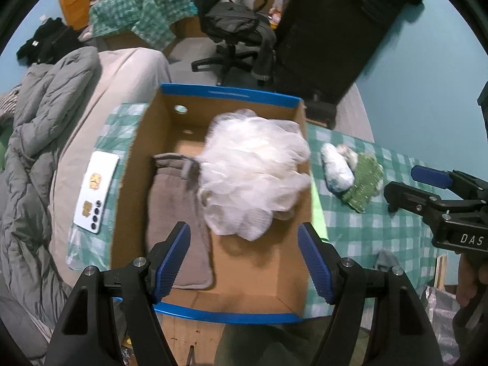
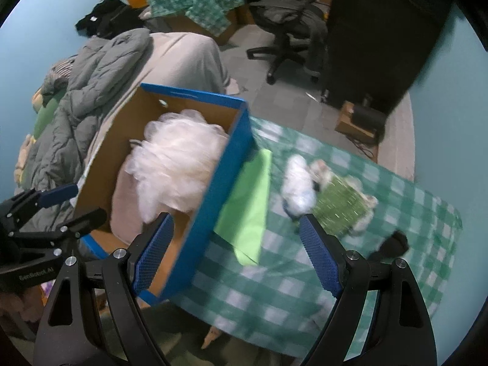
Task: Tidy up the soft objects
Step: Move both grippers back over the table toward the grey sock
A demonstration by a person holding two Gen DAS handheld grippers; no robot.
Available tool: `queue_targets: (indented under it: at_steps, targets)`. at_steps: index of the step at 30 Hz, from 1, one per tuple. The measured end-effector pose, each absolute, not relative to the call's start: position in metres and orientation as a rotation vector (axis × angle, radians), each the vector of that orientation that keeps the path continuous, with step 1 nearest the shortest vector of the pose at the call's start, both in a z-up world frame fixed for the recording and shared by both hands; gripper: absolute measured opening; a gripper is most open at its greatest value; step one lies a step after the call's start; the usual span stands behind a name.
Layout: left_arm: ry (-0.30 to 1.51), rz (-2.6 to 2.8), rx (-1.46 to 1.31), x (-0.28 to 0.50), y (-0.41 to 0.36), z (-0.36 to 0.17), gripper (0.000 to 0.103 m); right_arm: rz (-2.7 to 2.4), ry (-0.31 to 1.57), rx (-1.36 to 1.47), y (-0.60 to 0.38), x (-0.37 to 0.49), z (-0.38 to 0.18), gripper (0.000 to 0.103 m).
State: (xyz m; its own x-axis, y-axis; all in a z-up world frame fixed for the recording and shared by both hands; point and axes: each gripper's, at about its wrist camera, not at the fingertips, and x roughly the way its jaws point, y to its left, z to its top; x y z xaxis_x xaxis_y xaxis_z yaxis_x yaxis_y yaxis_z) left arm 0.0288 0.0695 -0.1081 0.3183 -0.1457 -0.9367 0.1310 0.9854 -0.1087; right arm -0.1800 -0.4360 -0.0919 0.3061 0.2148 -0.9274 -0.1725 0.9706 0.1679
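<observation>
A blue-rimmed cardboard box [image 1: 244,94] [image 2: 231,164] stands on the checked cloth. Inside it lie a white mesh bath pouf [image 1: 253,174] [image 2: 180,164] and a folded grey-brown towel [image 1: 174,213]. My left gripper [image 1: 244,256] hovers open over the box's near end with nothing between its fingers. To the right of the box, on the cloth, lie a white rolled bundle [image 1: 337,169] [image 2: 299,189] and a green knitted piece [image 1: 364,184] [image 2: 341,206]. My right gripper [image 2: 235,250] hangs open above the box's right wall and the cloth, empty; it also shows at the right edge of the left wrist view.
A white phone [image 1: 96,187] lies left of the box. A light green sheet [image 2: 248,204] sits against the box's right wall, and a small dark object [image 2: 393,244] lies on the cloth [image 2: 305,274]. A grey quilted jacket [image 1: 39,116] covers the bed; an office chair [image 1: 235,27] stands behind.
</observation>
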Motion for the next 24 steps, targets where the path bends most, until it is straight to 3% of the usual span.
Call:
queue_targets:
  at_steps: [24]
  targets:
    - [1.304, -0.344, 0.09, 0.021, -0.038, -0.137, 0.074, 0.022, 1.312, 0.175, -0.579, -0.253, -0.127, 0.085]
